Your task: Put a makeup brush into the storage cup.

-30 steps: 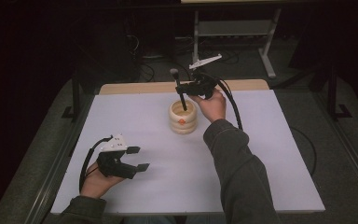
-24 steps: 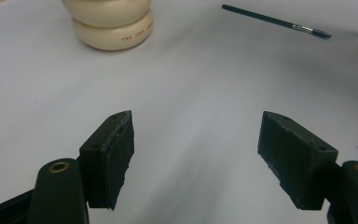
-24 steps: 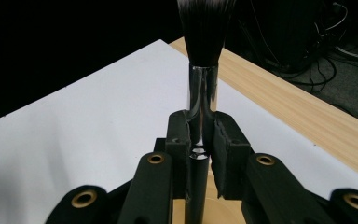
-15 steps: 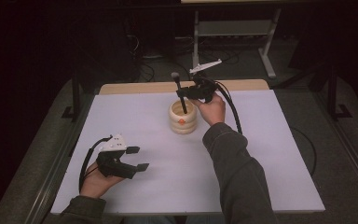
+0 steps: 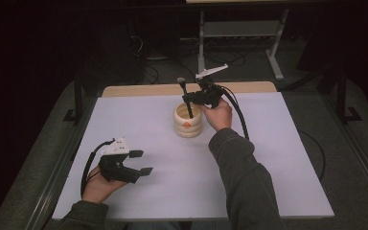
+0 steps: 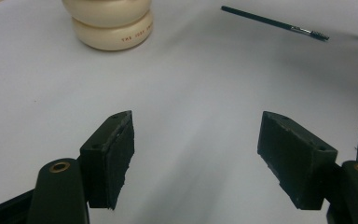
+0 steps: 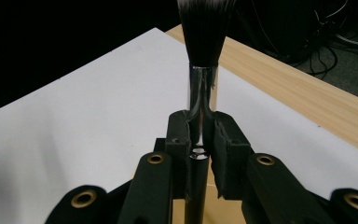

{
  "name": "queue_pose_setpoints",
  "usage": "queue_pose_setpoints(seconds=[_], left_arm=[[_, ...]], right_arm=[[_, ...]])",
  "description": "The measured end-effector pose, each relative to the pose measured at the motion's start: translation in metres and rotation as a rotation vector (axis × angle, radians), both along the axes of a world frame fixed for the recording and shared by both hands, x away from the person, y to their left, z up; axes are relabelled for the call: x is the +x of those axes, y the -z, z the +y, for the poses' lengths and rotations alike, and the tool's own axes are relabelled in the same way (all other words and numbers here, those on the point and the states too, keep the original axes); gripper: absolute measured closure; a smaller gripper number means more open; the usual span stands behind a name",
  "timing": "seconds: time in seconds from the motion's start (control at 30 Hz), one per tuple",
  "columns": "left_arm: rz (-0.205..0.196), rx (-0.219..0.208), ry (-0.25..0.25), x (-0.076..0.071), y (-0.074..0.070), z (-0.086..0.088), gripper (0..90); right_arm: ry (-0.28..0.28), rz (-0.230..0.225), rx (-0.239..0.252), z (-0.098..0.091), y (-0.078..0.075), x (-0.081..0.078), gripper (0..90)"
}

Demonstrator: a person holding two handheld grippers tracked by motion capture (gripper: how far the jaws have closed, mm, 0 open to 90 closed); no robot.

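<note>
Right gripper (image 5: 188, 98) clamped on a makeup brush (image 5: 185, 96), jaws closed tight around the shiny metal collar just below the dark bristles. Bristles pointing up and away from the jaws; handle running down between them into a cream ribbed cup (image 5: 189, 120) directly beneath. In the right gripper view, brush (image 7: 204, 56) upright between the two black pads (image 7: 177, 135), with white table (image 7: 74, 121) beyond the jaws and a wooden edge strip (image 7: 298, 93) further off.

Left gripper (image 5: 143, 163) resting low on the white table (image 5: 268, 158), jaws spread wide, nothing between them. In the left gripper view, bare table surface in the gap, cup (image 6: 109, 23) well ahead and off toward the left jaw, a thin dark pencil-like stick (image 6: 275, 23) lying flat well ahead, off toward the right jaw. Cup lettering too small to read fully.
</note>
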State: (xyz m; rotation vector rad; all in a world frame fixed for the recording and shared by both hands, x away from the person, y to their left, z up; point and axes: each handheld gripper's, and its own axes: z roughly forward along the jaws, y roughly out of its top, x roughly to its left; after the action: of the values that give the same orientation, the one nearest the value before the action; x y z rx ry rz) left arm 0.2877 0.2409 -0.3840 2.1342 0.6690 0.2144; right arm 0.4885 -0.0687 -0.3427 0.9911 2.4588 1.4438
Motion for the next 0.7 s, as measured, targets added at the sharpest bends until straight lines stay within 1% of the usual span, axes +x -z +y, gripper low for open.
queue_pose_setpoints(seconds=[0.03, 0.1, 0.2, 0.37, 0.47, 0.5, 0.53, 0.63, 0.7], left_arm=[[0.0, 0.001, 0.0, 0.0002, 0.0002, -0.0001, 26.8], [0.003, 0.002, 0.0, 0.0002, 0.0004, -0.0003, 26.7], [0.002, 0.001, 0.0, 0.0001, 0.0005, -0.0003, 26.8], [0.002, 0.002, 0.0, 0.0, 0.0005, 0.0001, 26.8], [0.002, 0.002, -0.001, 0.0, 0.0005, 0.0, 26.7], [0.002, 0.002, -0.001, 0.0, 0.0005, 0.0, 26.7], [0.001, 0.002, -0.001, 0.0, 0.0006, -0.0001, 26.7], [0.002, 0.005, 0.003, 0.0004, 0.0008, -0.0004, 26.7], [0.003, 0.007, 0.004, 0.0001, 0.0008, -0.0004, 26.7]], right_arm=[[0.002, 0.01, 0.002, 0.0003, 0.0015, -0.0001, 76.6], [0.005, 0.017, 0.0, 0.0009, 0.0015, -0.0005, 76.5], [-0.005, 0.007, -0.012, 0.0023, 0.0036, -0.0003, 76.5], [-0.011, 0.01, -0.026, 0.0045, 0.0046, -0.0024, 76.4], [-0.005, 0.01, -0.026, 0.0034, 0.0056, -0.0038, 75.8], [-0.006, 0.011, -0.028, 0.0029, 0.0061, -0.0041, 73.7], [0.009, 0.016, -0.031, 0.0024, 0.0067, -0.005, 70.0], [0.019, 0.011, -0.044, -0.0035, 0.0088, -0.0073, 64.6], [0.02, 0.015, -0.041, -0.0046, 0.0089, -0.008, 63.2]])
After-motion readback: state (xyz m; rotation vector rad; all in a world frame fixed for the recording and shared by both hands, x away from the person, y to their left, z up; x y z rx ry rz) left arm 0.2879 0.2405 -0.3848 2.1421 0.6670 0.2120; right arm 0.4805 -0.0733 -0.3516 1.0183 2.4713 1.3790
